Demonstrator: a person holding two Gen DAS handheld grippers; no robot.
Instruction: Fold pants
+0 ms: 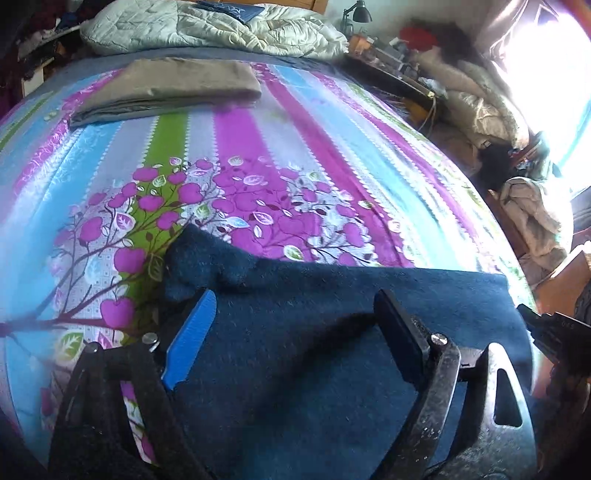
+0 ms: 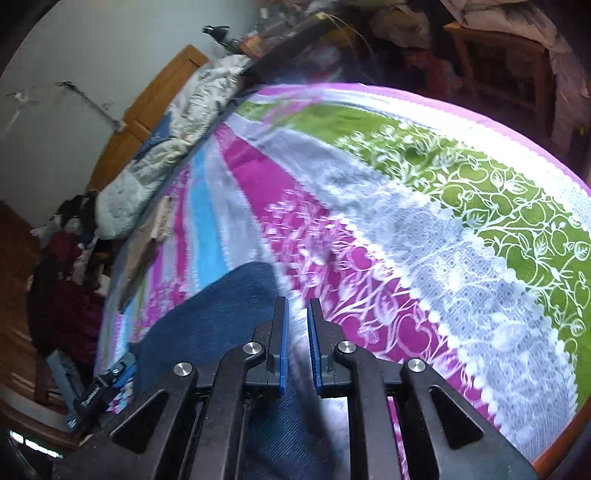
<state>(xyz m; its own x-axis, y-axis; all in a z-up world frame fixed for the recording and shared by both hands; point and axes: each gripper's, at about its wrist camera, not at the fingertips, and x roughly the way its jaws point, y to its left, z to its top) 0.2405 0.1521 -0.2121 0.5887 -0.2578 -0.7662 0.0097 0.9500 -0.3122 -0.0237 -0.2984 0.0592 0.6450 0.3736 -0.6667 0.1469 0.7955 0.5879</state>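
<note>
Dark blue pants [image 1: 332,332] lie flat on the striped floral bedsheet [image 1: 277,147] near the bed's front edge, with a small bump at their left end. My left gripper [image 1: 295,325] hangs open and wide just above them, one finger over each side of the cloth. In the right wrist view the pants [image 2: 221,314] run under the left finger. My right gripper [image 2: 295,325] stands at their right edge, jaws open only a narrow gap, with sheet showing between the tips. Its black body [image 1: 554,332] shows at the right edge of the left wrist view.
A folded grey-brown cloth [image 1: 166,88] lies at the back of the bed, with a rumpled pale quilt [image 1: 221,29] behind it by the wooden headboard [image 2: 147,103]. Piled clothes and clutter [image 1: 480,103] line the bed's right side. The left gripper's blue parts [image 2: 107,384] show low on the left.
</note>
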